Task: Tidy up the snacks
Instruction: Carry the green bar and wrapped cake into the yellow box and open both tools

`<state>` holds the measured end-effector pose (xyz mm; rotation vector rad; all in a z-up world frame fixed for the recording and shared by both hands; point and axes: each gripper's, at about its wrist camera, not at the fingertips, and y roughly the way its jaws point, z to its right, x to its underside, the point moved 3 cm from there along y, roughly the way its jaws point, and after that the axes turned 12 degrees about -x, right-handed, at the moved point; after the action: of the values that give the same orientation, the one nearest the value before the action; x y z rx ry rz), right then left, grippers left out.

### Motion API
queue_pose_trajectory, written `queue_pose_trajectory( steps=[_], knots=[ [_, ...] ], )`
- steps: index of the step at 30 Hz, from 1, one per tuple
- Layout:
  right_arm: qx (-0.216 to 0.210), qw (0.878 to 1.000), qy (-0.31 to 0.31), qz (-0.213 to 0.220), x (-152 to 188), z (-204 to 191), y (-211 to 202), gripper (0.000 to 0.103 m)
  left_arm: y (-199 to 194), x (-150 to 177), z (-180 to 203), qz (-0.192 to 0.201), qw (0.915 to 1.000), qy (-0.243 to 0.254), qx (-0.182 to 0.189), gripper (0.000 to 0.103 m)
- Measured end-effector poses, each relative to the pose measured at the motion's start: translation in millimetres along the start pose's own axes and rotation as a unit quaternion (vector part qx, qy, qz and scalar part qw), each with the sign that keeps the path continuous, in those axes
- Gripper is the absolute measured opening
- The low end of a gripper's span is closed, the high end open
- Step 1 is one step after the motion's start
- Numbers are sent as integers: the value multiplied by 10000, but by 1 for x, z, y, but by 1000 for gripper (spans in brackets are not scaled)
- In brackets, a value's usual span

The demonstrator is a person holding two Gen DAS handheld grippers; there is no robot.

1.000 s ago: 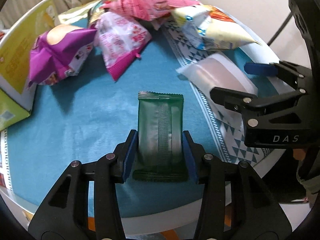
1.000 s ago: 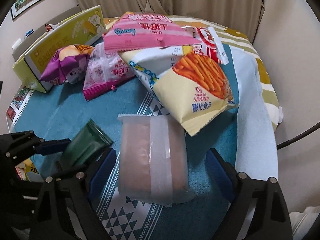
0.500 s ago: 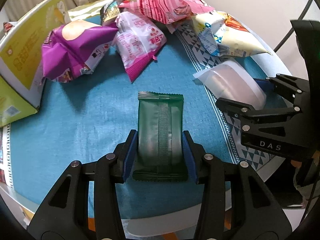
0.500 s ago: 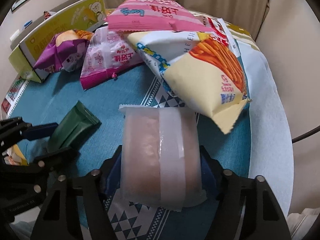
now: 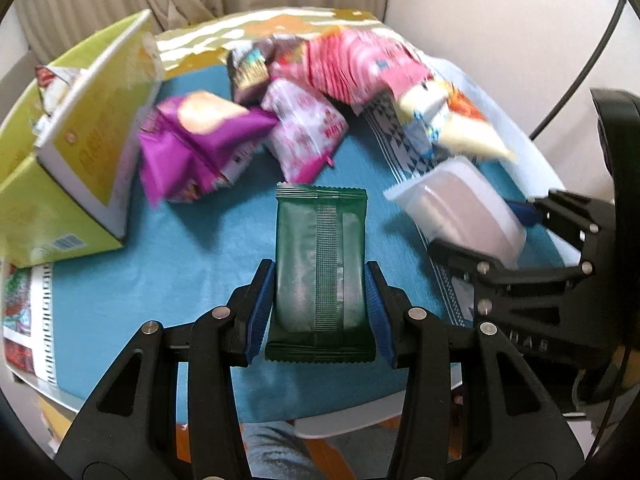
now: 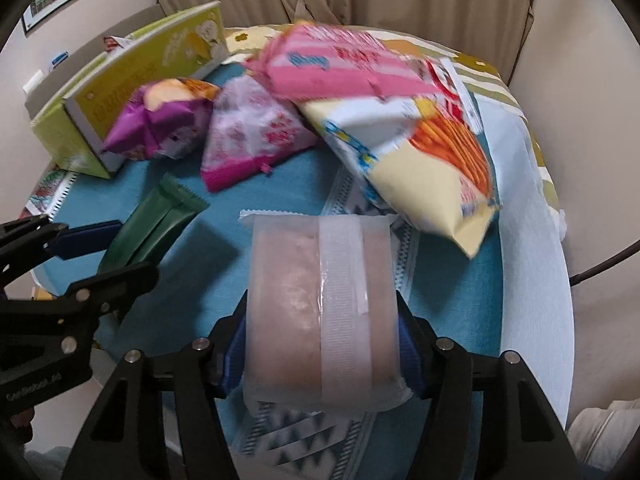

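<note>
My left gripper point(image 5: 320, 304) is shut on a dark green snack packet point(image 5: 320, 256), held above the blue tablecloth point(image 5: 180, 256). My right gripper point(image 6: 322, 344) is shut on a translucent white packet with pinkish contents point(image 6: 320, 304), lifted off the cloth. In the left wrist view the right gripper point(image 5: 520, 248) holds the white packet point(image 5: 460, 204) at the right. In the right wrist view the left gripper point(image 6: 80, 252) and the green packet point(image 6: 156, 220) show at the left.
A yellow-green open box point(image 5: 76, 160) stands at the left. A purple bag point(image 5: 200, 144), a pink-white bag point(image 5: 308, 128), a large pink bag point(image 6: 340, 68) and a yellow fries bag point(image 6: 432, 160) lie piled at the back of the round table.
My right gripper has closed on the white packet and lifted it. Both grippers have risen and pulled back with their packets; the left stays shut on the green one.
</note>
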<state>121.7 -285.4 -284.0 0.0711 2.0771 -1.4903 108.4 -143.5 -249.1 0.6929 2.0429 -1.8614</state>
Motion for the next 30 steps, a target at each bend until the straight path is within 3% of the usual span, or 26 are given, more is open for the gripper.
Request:
queue_pose_trajectory(
  steps=[7,17,24,30],
  knots=[
    [-120,9996,-60,266,-26,-38,-27,58,-43,-23,-40,361,9990,-201,-140,41],
    [-226,9947,-423,915,-100,-97,-65,58,-93,-71,-113,1018,9927,-363,-530,41],
    [-385,9900,-484,1271,-151,-147,-67,58,-100,-99,-184,1163,9895,-489,-705,41],
    [-437,9873,-474,1449,-197,-191,-54,58,-81,-117,-257,1049,9886,-713,-808,41]
  ],
)
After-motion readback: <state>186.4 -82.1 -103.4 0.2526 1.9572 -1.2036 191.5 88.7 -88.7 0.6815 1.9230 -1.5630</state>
